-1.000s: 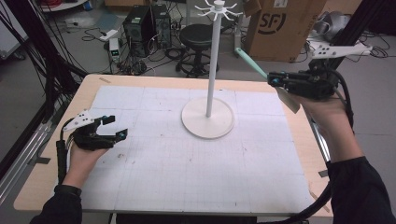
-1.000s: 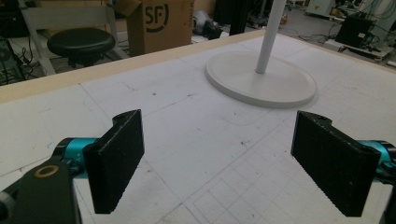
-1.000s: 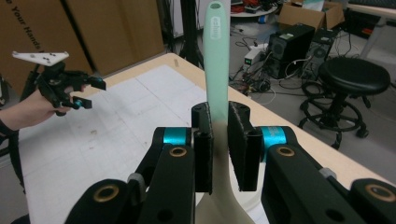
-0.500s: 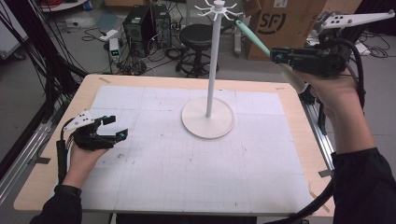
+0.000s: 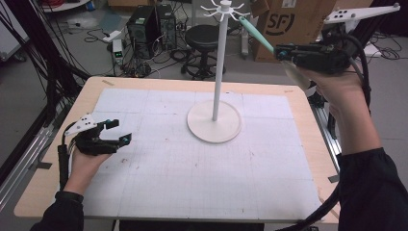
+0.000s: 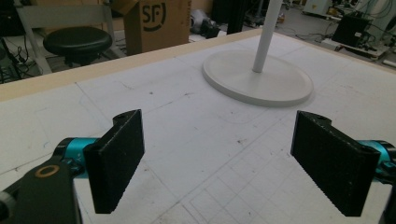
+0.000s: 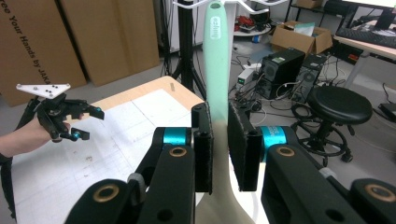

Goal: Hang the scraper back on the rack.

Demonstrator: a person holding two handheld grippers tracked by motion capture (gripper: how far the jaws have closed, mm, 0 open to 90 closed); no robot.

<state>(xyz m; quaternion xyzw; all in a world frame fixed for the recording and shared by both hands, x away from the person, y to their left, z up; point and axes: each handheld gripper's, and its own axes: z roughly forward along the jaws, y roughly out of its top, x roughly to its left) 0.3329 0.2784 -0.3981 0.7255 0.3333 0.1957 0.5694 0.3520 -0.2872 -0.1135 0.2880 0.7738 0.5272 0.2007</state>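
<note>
High view: a mint spatula (image 5: pixel 256 33) is clamped in the right hand-held gripper (image 5: pixel 283 51), raised beside the white hook stand (image 5: pixel 219 72).
The left hand-held gripper (image 5: pixel 119 132) is rested on the surface (image 5: pixel 288 159), jaws apart.

Your left gripper (image 5: pixel 115 132) rests low on the table (image 5: pixel 159 86) near its left edge, on the mat (image 5: pixel 192 183) that covers most of the top. The stand (image 5: pixel 219 72) rises from its base (image 5: pixel 213 128) on the mat, toward the far side and a little right of centre, well apart from the left gripper and to its right. Your right gripper (image 5: pixel 284 52) is raised above the table's far right corner, right of the stand's pole. The spatula (image 5: pixel 256 34) sits between its jaws and reaches up and left, its tip just beside the hooks (image 5: pixel 224 8) at the stand's top. Behind the table on the floor stand a stool (image 5: pixel 204 36), a computer (image 5: pixel 144 24) left of it and a box (image 5: pixel 288 21) right of it.
</note>
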